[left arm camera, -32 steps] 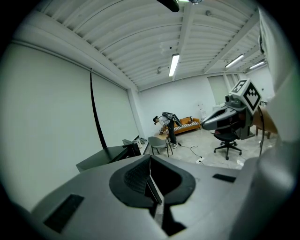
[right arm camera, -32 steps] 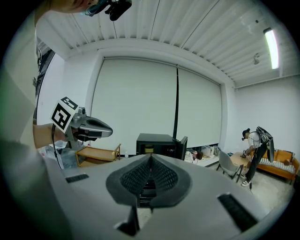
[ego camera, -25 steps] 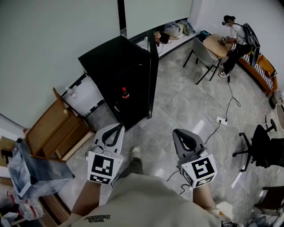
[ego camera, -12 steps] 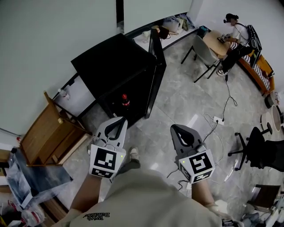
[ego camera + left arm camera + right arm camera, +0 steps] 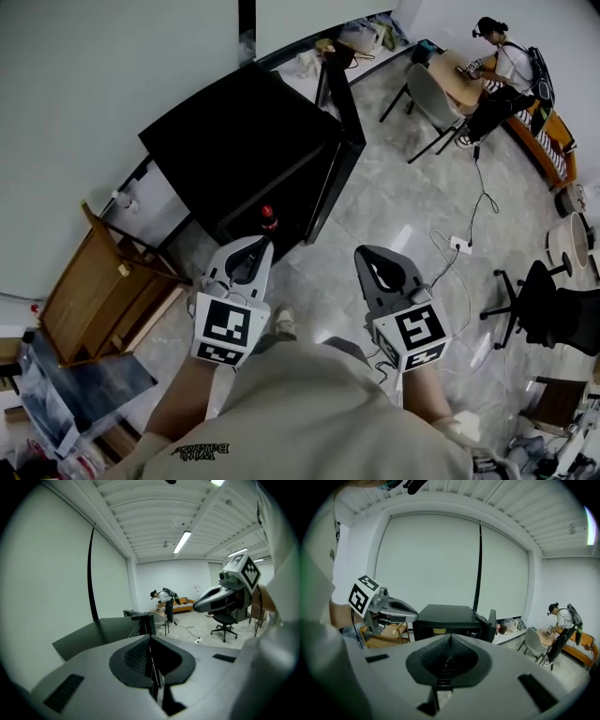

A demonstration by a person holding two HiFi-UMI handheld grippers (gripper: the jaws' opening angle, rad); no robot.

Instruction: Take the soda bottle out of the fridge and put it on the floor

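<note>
Jaws pressed together and empty, the left hand-held gripper [image 5: 253,246] and right hand-held gripper [image 5: 368,255] hover near the black fridge [image 5: 234,141] with its red-capped soda bottle [image 5: 268,217].

The fridge [image 5: 239,141] has a smooth black skin with a dull sheen; the floor [image 5: 394,216] is grey marbled tile, polished enough to throw back light; the wooden rack [image 5: 94,291] by the fridge is matt brown wood; the left gripper [image 5: 253,244] and right gripper [image 5: 367,255] have matt grey plastic shells, with black ribbed pads [image 5: 136,656], perhaps rubber; the soda bottle [image 5: 269,217] shows a red cap, its finish too small to judge; the shirt [image 5: 309,412] is matt beige cloth.
</note>
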